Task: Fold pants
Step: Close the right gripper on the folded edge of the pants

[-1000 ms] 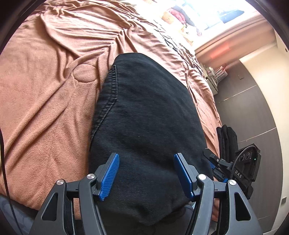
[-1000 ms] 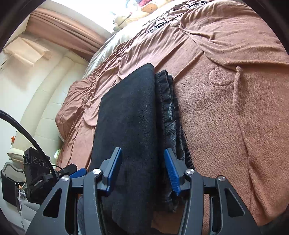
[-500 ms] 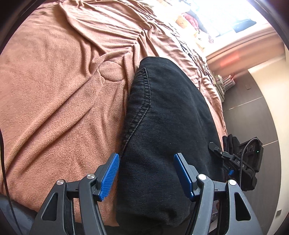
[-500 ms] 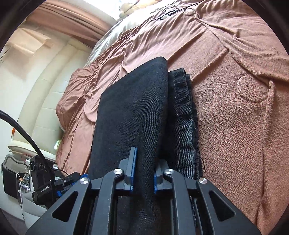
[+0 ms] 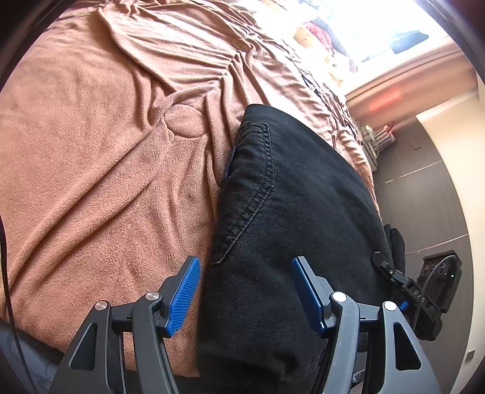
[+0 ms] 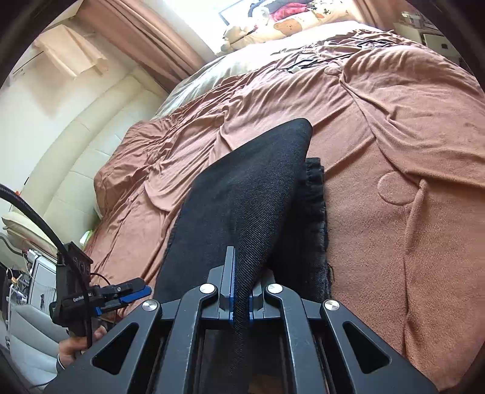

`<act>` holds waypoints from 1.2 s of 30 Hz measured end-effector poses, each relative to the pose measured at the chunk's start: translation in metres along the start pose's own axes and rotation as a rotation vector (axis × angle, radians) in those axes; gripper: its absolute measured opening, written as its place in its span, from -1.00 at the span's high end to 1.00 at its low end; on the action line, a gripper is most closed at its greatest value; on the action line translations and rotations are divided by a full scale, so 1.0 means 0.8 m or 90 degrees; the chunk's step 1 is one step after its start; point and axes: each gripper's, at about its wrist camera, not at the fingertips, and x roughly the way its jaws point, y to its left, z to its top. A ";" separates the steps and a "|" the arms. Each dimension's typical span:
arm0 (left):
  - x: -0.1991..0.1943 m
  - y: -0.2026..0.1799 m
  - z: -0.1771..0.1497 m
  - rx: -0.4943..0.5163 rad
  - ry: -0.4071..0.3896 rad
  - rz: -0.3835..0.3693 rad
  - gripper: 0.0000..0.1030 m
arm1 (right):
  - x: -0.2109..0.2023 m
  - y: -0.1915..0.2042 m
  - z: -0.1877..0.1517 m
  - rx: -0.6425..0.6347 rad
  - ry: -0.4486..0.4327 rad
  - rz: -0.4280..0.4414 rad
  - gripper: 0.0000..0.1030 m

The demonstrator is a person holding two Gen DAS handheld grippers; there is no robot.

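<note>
Left wrist view: left gripper (image 5: 245,291) jaws apart, blue pads either side of the near end of the black pants (image 5: 288,230), not pressing them. Pants lie folded on the brown blanket (image 5: 91,181) near the bed's edge, stitched seam facing up. Right gripper (image 5: 406,288) shows at the far right edge, state unreadable from here.

Right wrist view: right gripper (image 6: 239,291) clamped tight on a fold of the pants (image 6: 242,197); jaws have just closed, cloth pinched between the pads and pulled up into a ridge above the lower layer. Lower layer flat on the blanket (image 6: 409,242). Left gripper (image 6: 133,292) low left, held by a hand (image 6: 75,342). No containers in sight, only pillows (image 6: 288,24) at the bed's far end
</note>
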 end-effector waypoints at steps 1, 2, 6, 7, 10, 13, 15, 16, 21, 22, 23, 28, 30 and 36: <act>0.000 0.000 0.000 0.000 0.000 0.002 -0.26 | 0.003 -0.010 -0.003 0.011 0.009 -0.010 0.95; 0.001 0.001 0.001 -0.001 0.001 0.002 -0.26 | 0.011 -0.022 -0.007 0.030 0.023 -0.023 0.95; 0.002 0.005 0.002 -0.003 0.002 0.008 -0.26 | 0.028 -0.046 -0.019 0.072 0.051 -0.030 0.92; 0.003 0.007 0.003 -0.004 0.003 0.010 -0.26 | 0.027 -0.046 -0.019 0.075 0.053 -0.037 0.87; 0.006 0.013 0.005 -0.012 0.004 0.009 -0.26 | 0.018 -0.043 -0.017 0.081 0.051 -0.041 0.78; 0.013 0.016 0.007 -0.015 0.010 0.006 -0.26 | 0.006 -0.042 -0.010 0.079 0.048 -0.040 0.78; 0.019 0.017 0.008 -0.015 0.015 0.006 -0.26 | 0.004 -0.045 -0.011 0.080 0.052 -0.034 0.78; 0.022 0.018 0.008 -0.015 0.017 0.007 -0.26 | 0.002 -0.048 -0.012 0.083 0.054 -0.032 0.78; 0.036 0.021 0.007 -0.019 0.038 -0.002 -0.26 | 0.003 -0.054 -0.018 0.077 0.055 -0.026 0.78; 0.037 0.021 0.006 -0.018 0.039 -0.005 -0.26 | 0.004 -0.054 -0.017 0.073 0.050 -0.027 0.89; 0.037 0.021 0.006 -0.017 0.040 -0.007 -0.26 | 0.005 -0.053 -0.016 0.068 0.048 -0.024 0.92; 0.042 0.017 0.007 -0.015 0.051 -0.017 -0.26 | 0.011 -0.051 0.001 0.055 0.047 -0.039 0.95; 0.043 0.016 0.008 -0.014 0.054 -0.019 -0.26 | 0.015 -0.054 0.008 0.058 0.050 -0.042 0.95; 0.049 0.013 0.008 -0.018 0.058 -0.020 -0.26 | 0.020 -0.048 0.025 0.051 0.053 -0.038 0.95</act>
